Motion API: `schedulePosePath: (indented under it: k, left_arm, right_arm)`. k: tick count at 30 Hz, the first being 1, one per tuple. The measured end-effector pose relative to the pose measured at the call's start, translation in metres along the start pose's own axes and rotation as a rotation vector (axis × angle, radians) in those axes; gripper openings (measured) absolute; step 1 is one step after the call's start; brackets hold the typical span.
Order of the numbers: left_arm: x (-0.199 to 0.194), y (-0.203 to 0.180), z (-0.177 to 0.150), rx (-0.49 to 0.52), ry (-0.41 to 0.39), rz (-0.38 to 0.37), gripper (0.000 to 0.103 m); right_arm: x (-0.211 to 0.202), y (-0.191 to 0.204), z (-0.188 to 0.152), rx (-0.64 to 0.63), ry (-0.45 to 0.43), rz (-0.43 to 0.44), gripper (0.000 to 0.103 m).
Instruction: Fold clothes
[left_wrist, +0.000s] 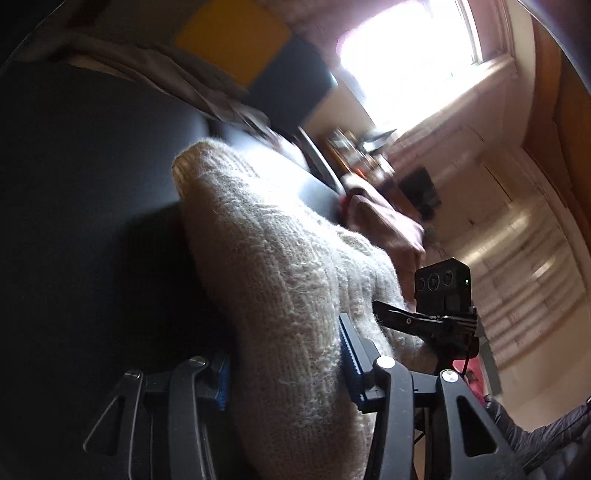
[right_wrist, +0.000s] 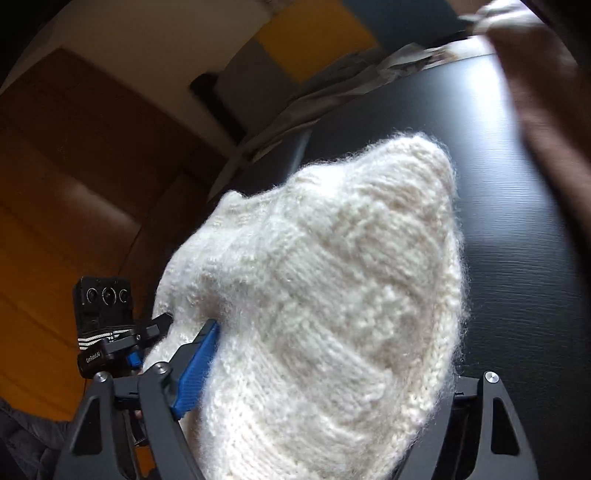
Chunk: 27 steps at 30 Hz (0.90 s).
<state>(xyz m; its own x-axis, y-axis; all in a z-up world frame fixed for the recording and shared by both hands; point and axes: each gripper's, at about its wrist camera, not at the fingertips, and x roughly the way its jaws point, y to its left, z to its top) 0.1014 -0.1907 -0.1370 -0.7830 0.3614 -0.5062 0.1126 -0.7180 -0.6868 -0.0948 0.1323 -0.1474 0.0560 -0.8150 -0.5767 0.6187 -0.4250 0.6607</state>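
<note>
A cream knitted sweater (left_wrist: 280, 280) fills the middle of the left wrist view, bunched between the blue-padded fingers (left_wrist: 351, 362) of my left gripper (left_wrist: 286, 365), which is shut on it and holds it above the dark table (left_wrist: 85, 192). In the right wrist view the same sweater (right_wrist: 325, 295) is clamped in my right gripper (right_wrist: 328, 373), one blue pad (right_wrist: 197, 369) showing at its left edge; the other finger is hidden behind the knit. Each gripper shows in the other's view: the right one (left_wrist: 424, 321), the left one (right_wrist: 122, 343).
A grey crumpled garment (left_wrist: 177, 74) lies at the table's far edge, also in the right wrist view (right_wrist: 332, 85). A brownish cloth (left_wrist: 384, 225) hangs beyond the sweater. A bright window (left_wrist: 406, 51), wooden door (right_wrist: 74, 166) and yellow-grey wall panels (right_wrist: 314, 40) surround the table.
</note>
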Motion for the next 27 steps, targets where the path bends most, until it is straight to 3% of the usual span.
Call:
schedulePosePath:
  k: [4, 9, 17, 19, 22, 24, 27]
  left_arm:
    - [-0.077, 0.027, -0.005, -0.038, -0.157, 0.074, 0.047]
    - [-0.177, 0.069, -0.007, -0.086, -0.381, 0.249, 0.047]
    - [-0.307, 0.168, 0.004, -0.268, -0.681, 0.49, 0.047]
    - [-0.326, 0.195, 0.004, -0.327, -0.719, 0.528, 0.047]
    - [-0.335, 0.238, -0.004, -0.443, -0.699, 0.622, 0.047]
    - [-0.336, 0.258, -0.014, -0.511, -0.69, 0.649, 0.048]
    - [-0.336, 0.262, -0.023, -0.512, -0.692, 0.649, 0.052]
  right_arm:
    - [0.064, 0.05, 0.012, -0.053, 0.108, 0.127, 0.081]
    - [0.17, 0.153, 0.034, -0.201, 0.255, 0.288, 0.081]
    - [0.355, 0.356, 0.056, -0.427, 0.44, 0.471, 0.081]
    - [0.393, 0.404, 0.057, -0.496, 0.475, 0.479, 0.081]
    - [0.438, 0.449, 0.052, -0.591, 0.533, 0.451, 0.081]
    - [0.464, 0.46, 0.046, -0.64, 0.567, 0.386, 0.081]
    - [0.495, 0.453, 0.042, -0.699, 0.563, 0.216, 0.081]
